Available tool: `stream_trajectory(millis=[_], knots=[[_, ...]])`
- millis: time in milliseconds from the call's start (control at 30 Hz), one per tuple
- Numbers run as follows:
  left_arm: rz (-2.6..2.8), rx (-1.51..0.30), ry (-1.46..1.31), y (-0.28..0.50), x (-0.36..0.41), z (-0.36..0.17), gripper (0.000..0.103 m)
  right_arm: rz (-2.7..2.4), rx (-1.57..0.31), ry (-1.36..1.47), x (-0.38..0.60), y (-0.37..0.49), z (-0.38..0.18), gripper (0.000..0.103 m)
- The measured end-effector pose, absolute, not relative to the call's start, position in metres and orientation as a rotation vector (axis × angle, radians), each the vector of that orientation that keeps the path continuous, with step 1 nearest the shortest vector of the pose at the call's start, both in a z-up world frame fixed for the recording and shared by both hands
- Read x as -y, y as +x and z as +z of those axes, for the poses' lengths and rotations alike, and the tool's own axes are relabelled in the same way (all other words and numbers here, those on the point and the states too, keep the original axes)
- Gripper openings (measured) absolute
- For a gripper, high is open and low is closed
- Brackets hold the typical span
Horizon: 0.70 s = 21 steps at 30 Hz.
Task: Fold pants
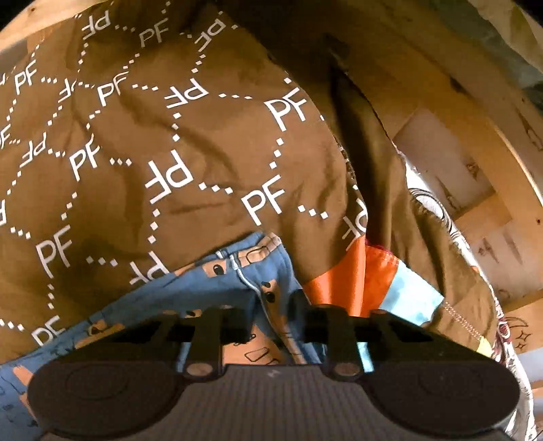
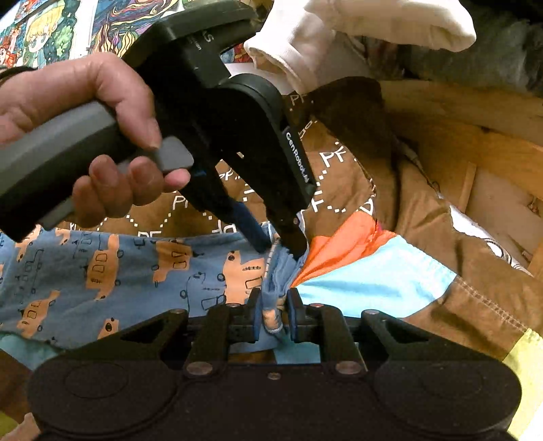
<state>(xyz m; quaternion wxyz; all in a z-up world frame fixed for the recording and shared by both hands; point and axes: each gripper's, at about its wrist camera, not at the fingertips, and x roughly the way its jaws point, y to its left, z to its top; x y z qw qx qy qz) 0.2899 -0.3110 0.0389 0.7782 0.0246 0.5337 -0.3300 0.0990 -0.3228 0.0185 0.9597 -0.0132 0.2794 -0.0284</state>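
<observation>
The blue pants (image 2: 135, 268) with orange bear prints lie across a brown "PF" blanket (image 2: 339, 176). My right gripper (image 2: 274, 313) is shut on a bunched edge of the pants near the seam. My left gripper (image 2: 283, 249), held in a hand, stands just beyond it with its fingertips set wide apart over the same bunched fabric, one tip (image 2: 295, 242) on each side. In the left wrist view the pants (image 1: 210, 285) lie right under the gripper (image 1: 271, 325), whose fingers stand apart.
An orange and light-blue patchwork piece (image 2: 366, 271) lies right of the pants. A white cloth (image 2: 339, 37) sits at the far edge. Wooden frame boards (image 2: 475, 135) run along the right. A colourful cartoon print (image 2: 51, 30) is at the far left.
</observation>
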Motion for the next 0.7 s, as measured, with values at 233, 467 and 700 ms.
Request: stream_trajectory(millis=[233, 467, 700], knots=[[-0.736, -1.154, 0.003, 0.293, 0.296, 0.036, 0.016, -0.066, -0.548, -0.062, 0.32, 0.096, 0.021, 0.027], [-0.738, -1.156, -0.006, 0.296, 0.295, 0.036, 0.016, -0.064, -0.522, -0.108, 0.314, 0.094, 0.021, 0.027], [-0.741, -1.166, -0.021, 0.297, 0.295, 0.034, 0.016, -0.07, -0.539, -0.102, 0.317, 0.101, 0.017, 0.018]])
